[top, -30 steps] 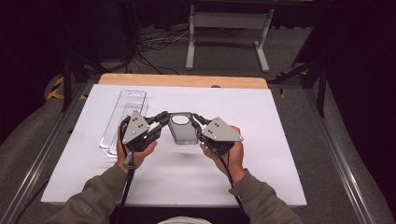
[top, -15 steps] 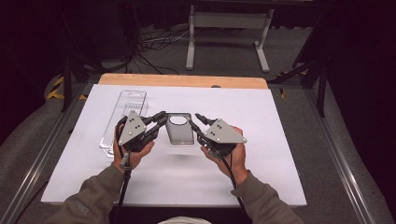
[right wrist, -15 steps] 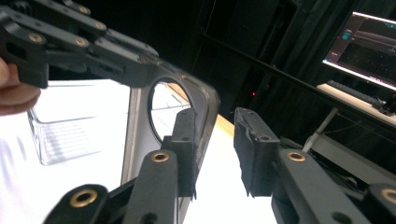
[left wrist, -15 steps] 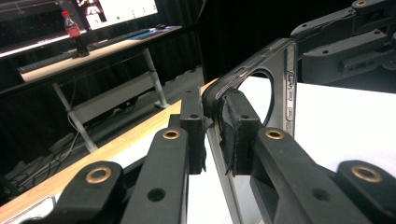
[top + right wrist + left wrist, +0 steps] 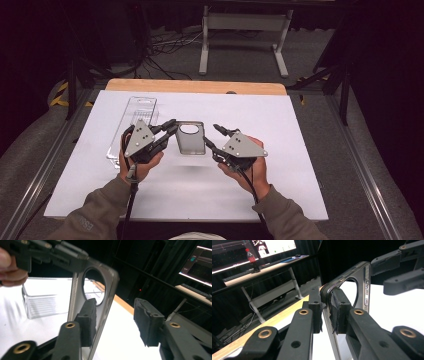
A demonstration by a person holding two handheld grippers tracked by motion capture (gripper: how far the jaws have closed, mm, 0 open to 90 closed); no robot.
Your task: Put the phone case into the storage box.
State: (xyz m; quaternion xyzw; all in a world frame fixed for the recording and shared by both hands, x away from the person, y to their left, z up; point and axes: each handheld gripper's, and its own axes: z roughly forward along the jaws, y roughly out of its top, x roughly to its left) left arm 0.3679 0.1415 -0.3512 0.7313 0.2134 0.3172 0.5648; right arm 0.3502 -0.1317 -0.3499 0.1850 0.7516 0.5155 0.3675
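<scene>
A smoky translucent phone case with a round camera hole is held flat just above the white table, between my two hands. My left gripper is shut on its left edge; in the left gripper view both pads pinch the case rim at the gripper. My right gripper stands open at the case's right edge, and its jaws have just been opening. In the right gripper view the case stands between the spread jaws of the gripper, close to one pad and well apart from the other.
A clear plastic package lies on the white table to the left of the left hand, also in the right gripper view as a clear tray. A wooden strip runs along the table's far edge.
The right gripper's jaws have spread apart and let go of the case's right edge. The case stays in the left gripper, shifted slightly to the left.
</scene>
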